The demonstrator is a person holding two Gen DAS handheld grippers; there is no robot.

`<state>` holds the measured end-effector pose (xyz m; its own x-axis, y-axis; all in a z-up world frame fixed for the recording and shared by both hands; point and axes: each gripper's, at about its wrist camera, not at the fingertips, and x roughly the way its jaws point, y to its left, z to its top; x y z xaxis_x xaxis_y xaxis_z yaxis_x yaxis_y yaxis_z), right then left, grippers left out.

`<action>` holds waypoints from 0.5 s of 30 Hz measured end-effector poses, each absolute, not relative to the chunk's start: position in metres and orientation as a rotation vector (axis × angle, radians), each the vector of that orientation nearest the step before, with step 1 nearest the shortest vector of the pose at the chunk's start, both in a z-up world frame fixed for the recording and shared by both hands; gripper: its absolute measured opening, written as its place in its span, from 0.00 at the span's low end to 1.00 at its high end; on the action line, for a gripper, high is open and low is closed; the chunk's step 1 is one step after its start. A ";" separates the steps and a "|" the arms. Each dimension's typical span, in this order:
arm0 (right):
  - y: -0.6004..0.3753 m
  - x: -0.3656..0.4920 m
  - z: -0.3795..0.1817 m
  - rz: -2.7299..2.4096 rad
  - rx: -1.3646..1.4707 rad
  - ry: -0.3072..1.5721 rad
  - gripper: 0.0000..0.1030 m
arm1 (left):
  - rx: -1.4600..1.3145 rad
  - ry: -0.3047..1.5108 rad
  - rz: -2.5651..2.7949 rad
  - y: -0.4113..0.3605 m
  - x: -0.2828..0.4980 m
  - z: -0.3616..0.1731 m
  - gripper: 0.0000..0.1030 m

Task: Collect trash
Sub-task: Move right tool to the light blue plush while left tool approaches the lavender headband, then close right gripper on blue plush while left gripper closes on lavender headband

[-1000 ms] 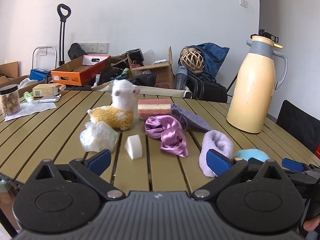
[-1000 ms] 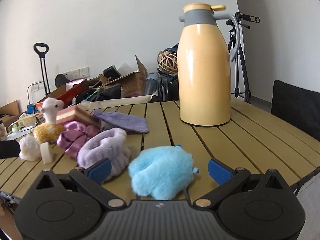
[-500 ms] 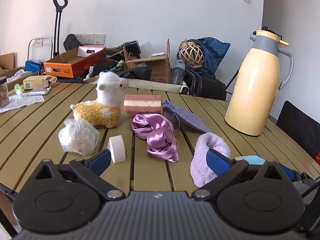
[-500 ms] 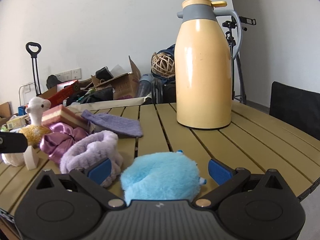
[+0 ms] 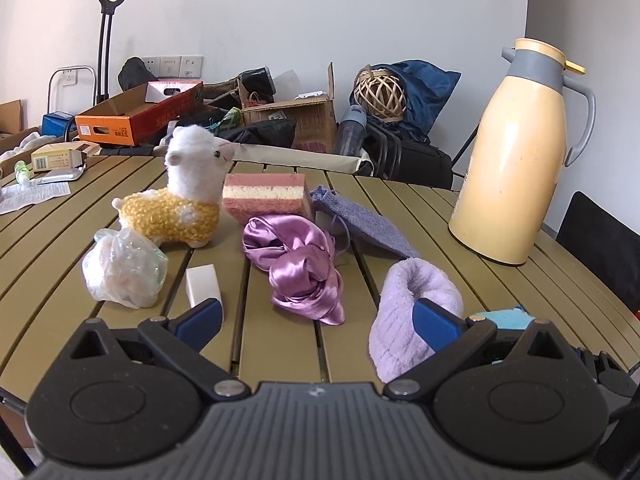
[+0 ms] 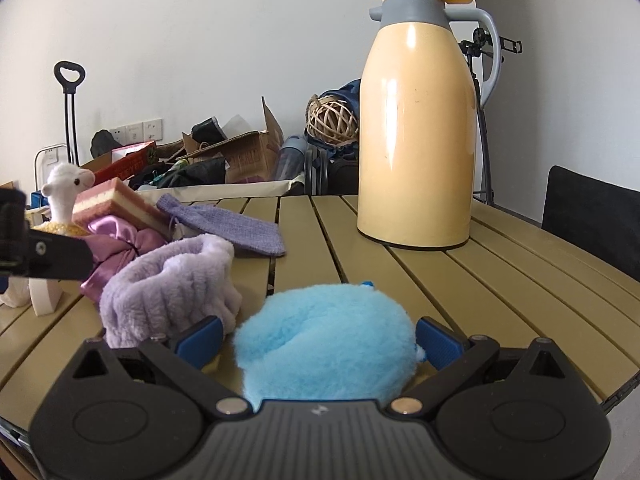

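Note:
A crumpled clear plastic bag (image 5: pixel 122 274) lies on the slatted wooden table (image 5: pixel 52 248) at the left, with a small white block (image 5: pixel 202 285) just right of it. My left gripper (image 5: pixel 316 320) is open and empty, low over the near table edge, behind the block and a purple satin cloth (image 5: pixel 298 264). My right gripper (image 6: pixel 318 338) is open, with a fluffy blue plush (image 6: pixel 324 342) between its fingers; contact is unclear. The left gripper's body (image 6: pixel 44 256) shows at the right wrist view's left edge.
A toy alpaca (image 5: pixel 182 200), a pink sponge (image 5: pixel 266 196), a purple knit pouch (image 5: pixel 360 222) and a lilac fluffy band (image 5: pixel 412 304) lie mid-table. A tall yellow thermos (image 5: pixel 516 152) stands at the right. Boxes and bags are piled behind the table. A black chair (image 6: pixel 592 216) stands right.
Both grippers have moved forward and lower over the table. The blue plush now sits deeper between the right fingers. The bag and block look closer to the left gripper.

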<state>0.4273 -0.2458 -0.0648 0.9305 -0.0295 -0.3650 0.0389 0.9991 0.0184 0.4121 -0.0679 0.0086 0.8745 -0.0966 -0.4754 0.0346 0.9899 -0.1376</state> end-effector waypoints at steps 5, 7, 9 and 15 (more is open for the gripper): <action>-0.251 0.430 -0.067 -0.041 0.031 0.381 0.82 | -0.132 0.507 -0.067 -0.072 0.420 0.007 1.00; -0.253 0.429 -0.066 -0.040 0.037 0.378 0.80 | -0.139 0.509 -0.071 -0.074 0.422 0.006 1.00; -0.257 0.426 -0.065 -0.030 0.055 0.367 0.79 | -0.147 0.507 -0.075 -0.077 0.423 0.006 1.00; -0.274 0.416 -0.061 -0.079 0.064 0.336 0.79 | -0.150 0.484 -0.067 -0.089 0.428 0.006 1.00</action>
<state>0.4159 -0.2735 -0.0609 0.9411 -0.0663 -0.3315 0.0877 0.9949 0.0500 0.4281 -0.0894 0.0057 0.8831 -0.0996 -0.4585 0.0286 0.9868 -0.1592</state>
